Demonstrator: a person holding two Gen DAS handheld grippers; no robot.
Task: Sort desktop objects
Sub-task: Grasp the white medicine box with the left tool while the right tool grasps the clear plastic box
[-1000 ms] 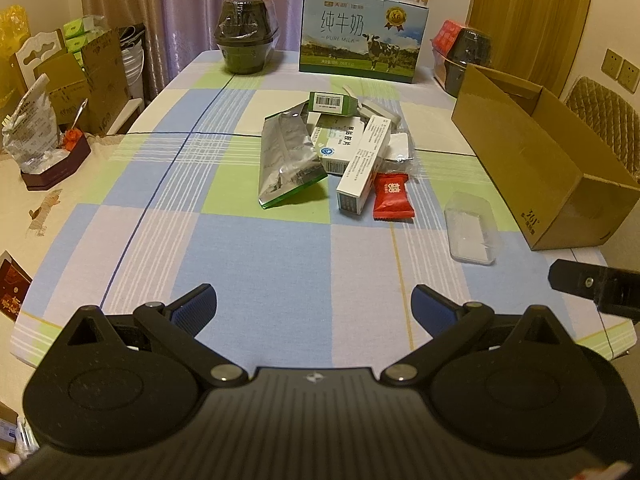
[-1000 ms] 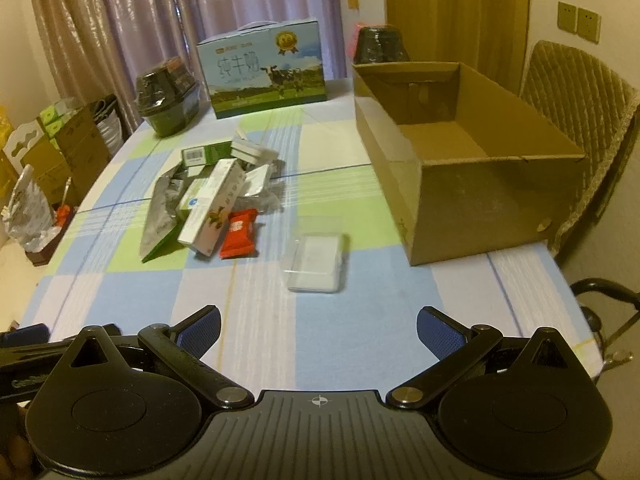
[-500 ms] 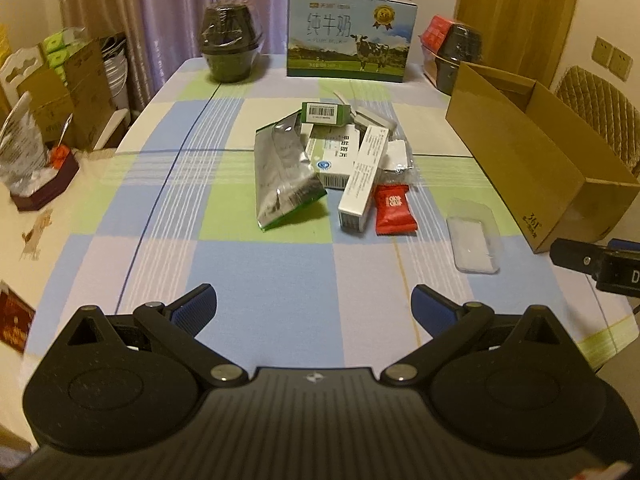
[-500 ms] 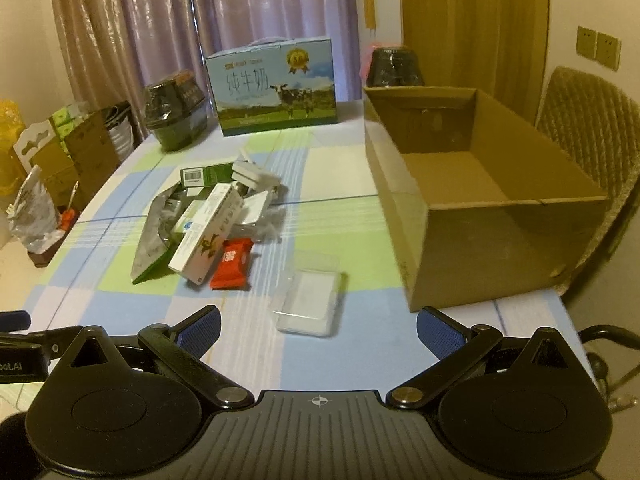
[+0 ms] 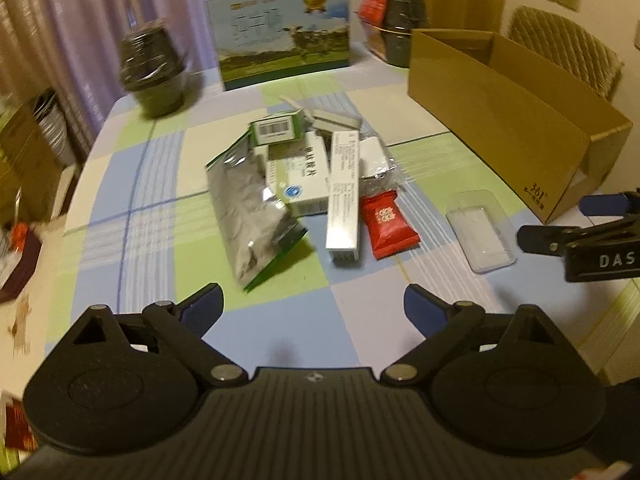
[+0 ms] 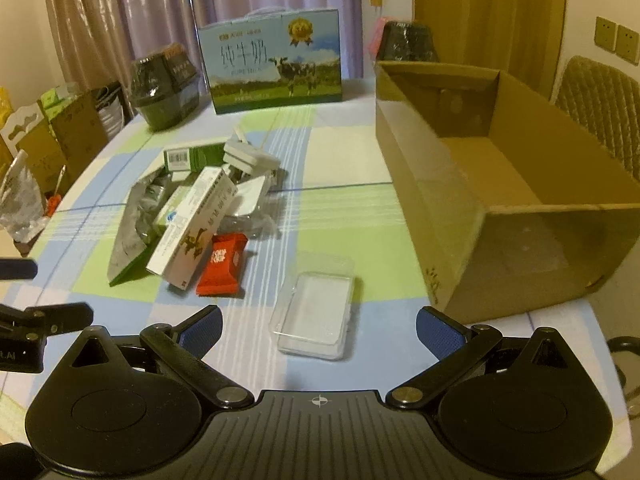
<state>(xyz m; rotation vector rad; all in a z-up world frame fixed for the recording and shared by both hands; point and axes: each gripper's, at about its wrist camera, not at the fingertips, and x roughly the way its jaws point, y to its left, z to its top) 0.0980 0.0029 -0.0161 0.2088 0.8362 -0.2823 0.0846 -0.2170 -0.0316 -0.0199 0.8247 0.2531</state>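
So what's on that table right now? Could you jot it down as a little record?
surface: checked tablecloth
pile: silver pouch, long white box, red candy packet
apart from pile: clear plastic case
container: open cardboard box, nothing visible inside
far end: milk carton
left hand-held gripper: open, holding nothing
right hand-held gripper: open, holding nothing

Checked table (image 6: 340, 160) — packets (image 6: 188, 216), cardboard box (image 6: 500, 184)
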